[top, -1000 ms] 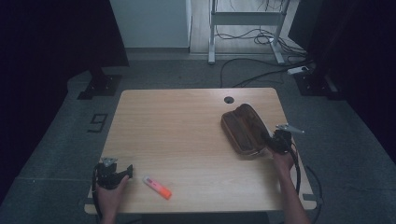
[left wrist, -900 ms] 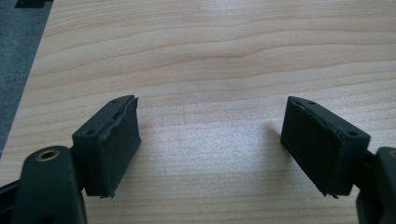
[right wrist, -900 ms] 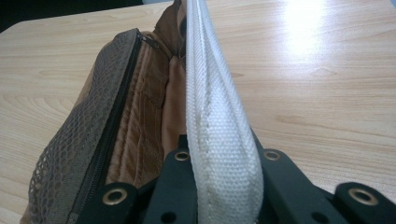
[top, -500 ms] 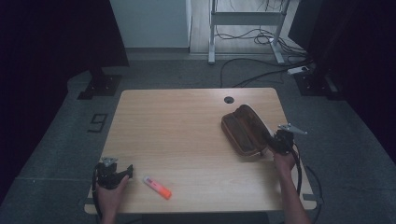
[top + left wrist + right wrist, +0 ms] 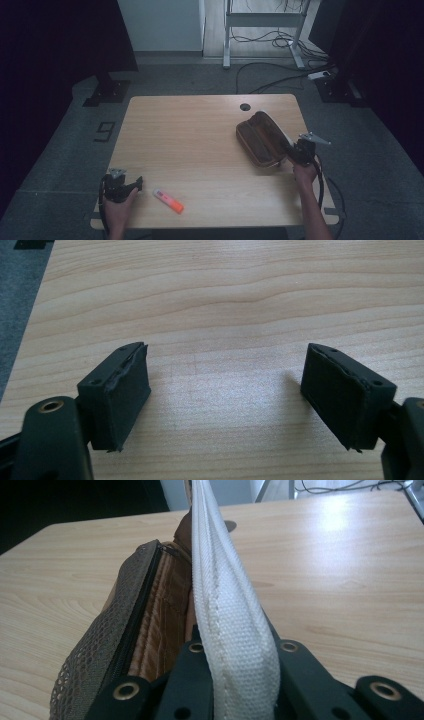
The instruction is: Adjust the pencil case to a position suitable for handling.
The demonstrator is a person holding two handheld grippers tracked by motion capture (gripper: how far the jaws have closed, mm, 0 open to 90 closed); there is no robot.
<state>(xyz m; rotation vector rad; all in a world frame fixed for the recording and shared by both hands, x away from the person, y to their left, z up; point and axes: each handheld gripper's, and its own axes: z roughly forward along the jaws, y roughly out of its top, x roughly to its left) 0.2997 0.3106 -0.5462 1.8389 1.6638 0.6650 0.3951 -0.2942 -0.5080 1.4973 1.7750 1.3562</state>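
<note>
A brown pencil pouch (image 5: 259,141) lies on the right half of the wooden table (image 5: 190,130). My right gripper (image 5: 294,151) sits at its near right corner and is shut on the pouch's white woven edge strip (image 5: 220,580), which runs up from between the black jaws of that gripper (image 5: 236,647). The pouch (image 5: 145,620) gapes there, showing a mesh side, a dark zipper and brown lining. My left gripper (image 5: 134,182) rests at the front left corner, and it (image 5: 225,405) stands open over bare wood. An orange and white marker (image 5: 168,200) lies just right of it.
A round cable hole (image 5: 244,106) sits near the table's far edge, behind the pouch. Beyond the table are a grey floor, loose cables (image 5: 270,82) and a metal desk frame (image 5: 260,20). The table's right edge runs close beside my right hand.
</note>
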